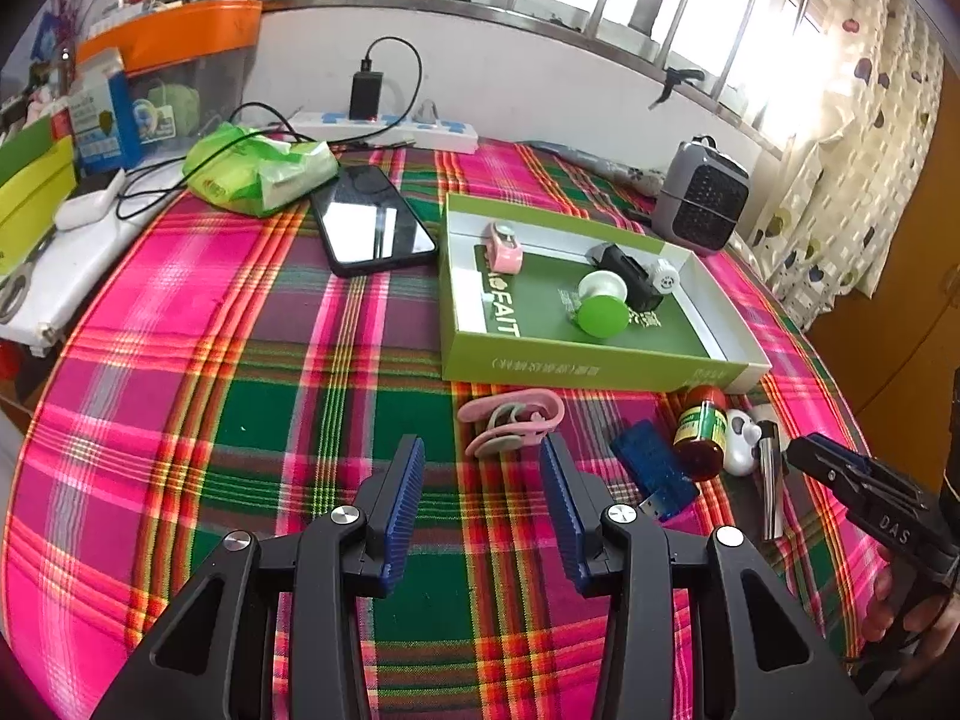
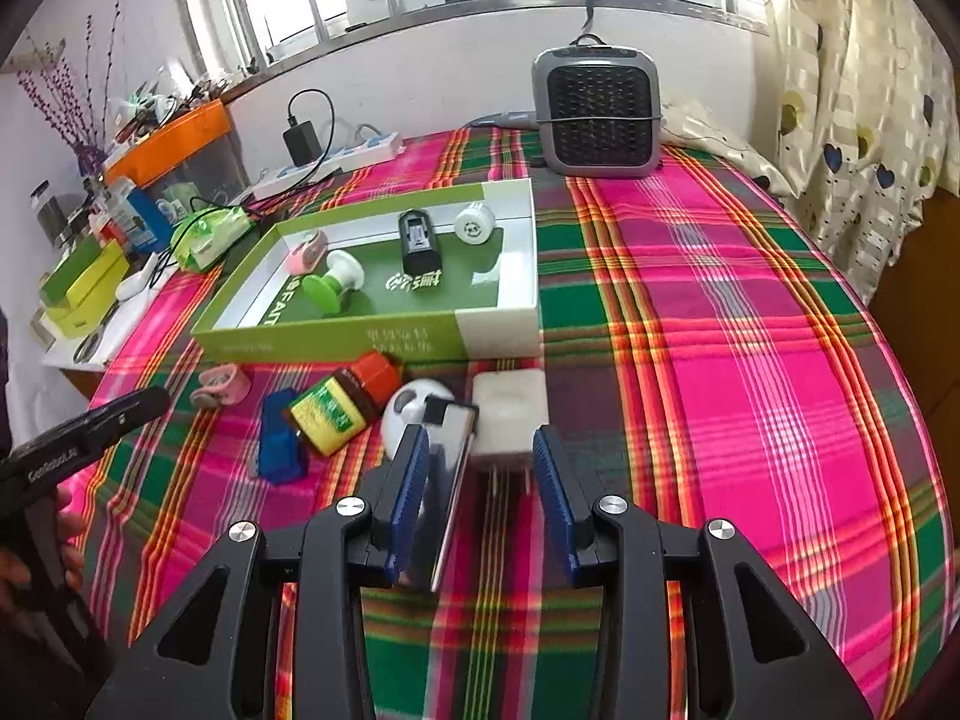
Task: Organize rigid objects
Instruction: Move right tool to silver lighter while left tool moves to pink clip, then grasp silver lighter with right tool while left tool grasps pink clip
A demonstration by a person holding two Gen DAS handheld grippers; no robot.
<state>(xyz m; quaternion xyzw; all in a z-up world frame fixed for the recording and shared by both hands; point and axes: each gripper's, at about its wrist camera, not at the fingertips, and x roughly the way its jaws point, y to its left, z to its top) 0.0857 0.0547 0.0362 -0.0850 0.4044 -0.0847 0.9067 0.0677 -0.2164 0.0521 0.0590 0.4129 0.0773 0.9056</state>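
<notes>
My left gripper [image 1: 480,456] is open just above the plaid cloth, its fingers short of a pink folded clip [image 1: 510,420]. To its right lie a blue USB stick [image 1: 651,468], a brown bottle with a red cap [image 1: 699,432] and a white round gadget [image 1: 741,432]. My right gripper [image 2: 480,444] is open around a white plug charger [image 2: 510,417] and a shiny silver piece [image 2: 456,462] that leans on its left finger. The green box [image 2: 336,342] behind them holds a black item [image 2: 420,240], a green-and-white mushroom-shaped thing [image 2: 333,285], a pink thing [image 2: 306,255] and a white round thing [image 2: 474,222].
A phone [image 1: 375,219], a green tissue pack [image 1: 258,171] and a power strip [image 1: 396,126] lie at the back left. A grey heater [image 2: 597,111] stands at the back. Cluttered boxes and an orange bin [image 1: 174,39] fill the left side. Bare plaid cloth [image 2: 750,360] spreads to the right.
</notes>
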